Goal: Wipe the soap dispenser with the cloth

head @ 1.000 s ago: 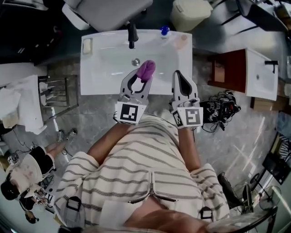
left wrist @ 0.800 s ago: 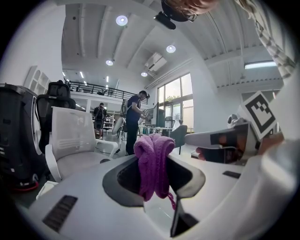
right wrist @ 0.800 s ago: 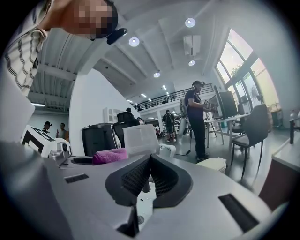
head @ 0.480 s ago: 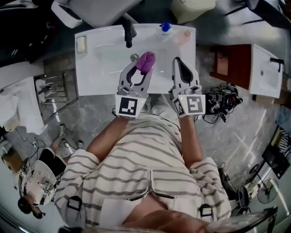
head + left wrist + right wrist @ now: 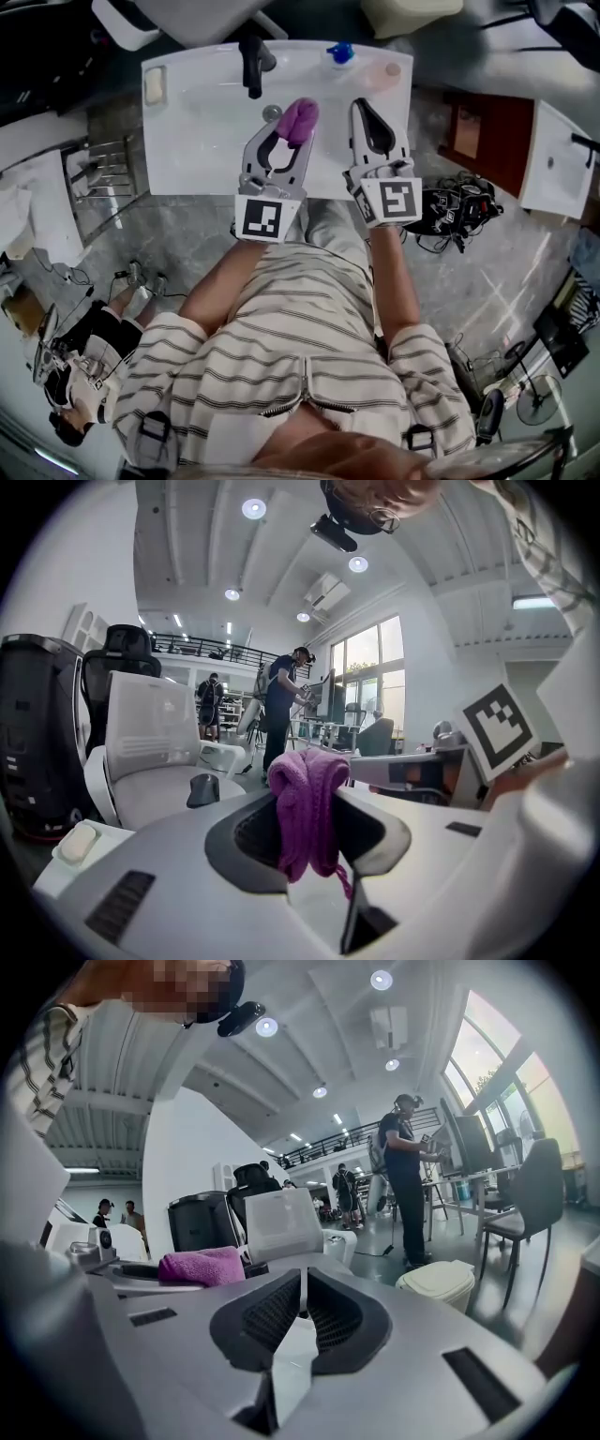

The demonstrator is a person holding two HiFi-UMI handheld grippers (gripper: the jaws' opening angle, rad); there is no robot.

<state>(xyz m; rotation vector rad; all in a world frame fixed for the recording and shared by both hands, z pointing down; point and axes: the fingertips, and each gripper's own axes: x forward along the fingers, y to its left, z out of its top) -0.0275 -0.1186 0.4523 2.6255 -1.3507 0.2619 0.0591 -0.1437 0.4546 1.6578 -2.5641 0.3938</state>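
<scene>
The left tool is clamped on the purple cloth; the right tool is closed and empty. Both have advanced over the sink within the last second, closing on the blue-capped soap dispenser at its back rim. No contact yet; wiping appears imminent.

A white office chair stands ahead of the left tongs, with round ceiling lights above and tall windows to their right. A cream bin sits right of the right tongs, on the grey marbled floor.
</scene>
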